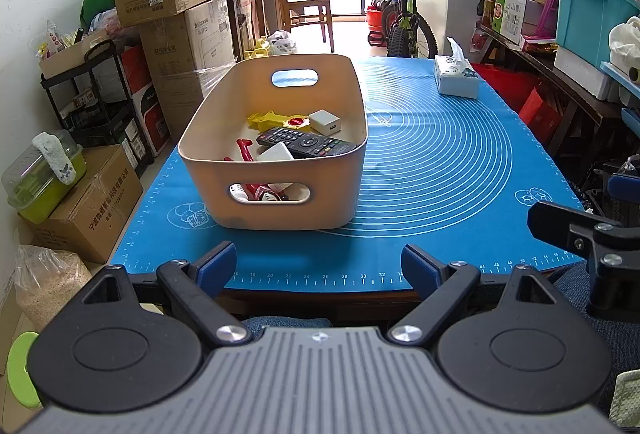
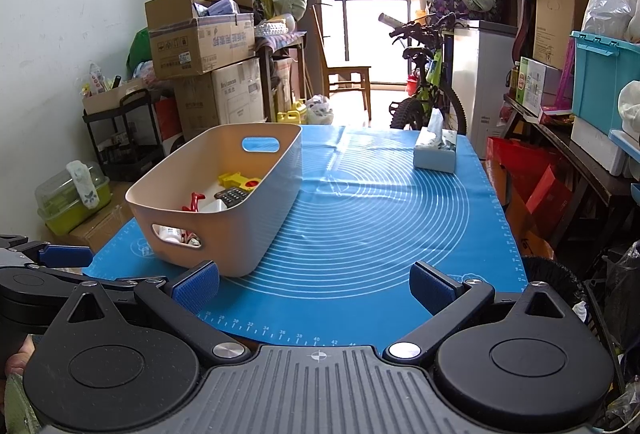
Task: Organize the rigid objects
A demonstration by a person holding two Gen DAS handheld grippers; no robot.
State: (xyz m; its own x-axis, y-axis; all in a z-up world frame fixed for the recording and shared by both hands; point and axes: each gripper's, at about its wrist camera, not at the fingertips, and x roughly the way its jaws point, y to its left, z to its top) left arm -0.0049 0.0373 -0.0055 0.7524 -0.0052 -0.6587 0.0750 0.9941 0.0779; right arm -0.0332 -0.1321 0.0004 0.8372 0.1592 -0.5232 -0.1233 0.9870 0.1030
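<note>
At centre frame the beige bin [image 1: 276,150] sits on the blue mat [image 1: 440,170], remote [image 1: 306,145] and yellow tool [image 1: 278,120] inside; left gripper [image 1: 318,266] and right gripper [image 2: 314,284] both gape wide, empty.

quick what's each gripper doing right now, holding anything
left gripper: open, holding nothing, short of the beige bin.
right gripper: open, holding nothing, over the blue mat.

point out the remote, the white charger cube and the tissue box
remote [image 1: 306,145], left wrist view, on its round navigation pad
white charger cube [image 1: 325,121], left wrist view, on its top face
tissue box [image 2: 435,154], right wrist view, on its near side
</note>
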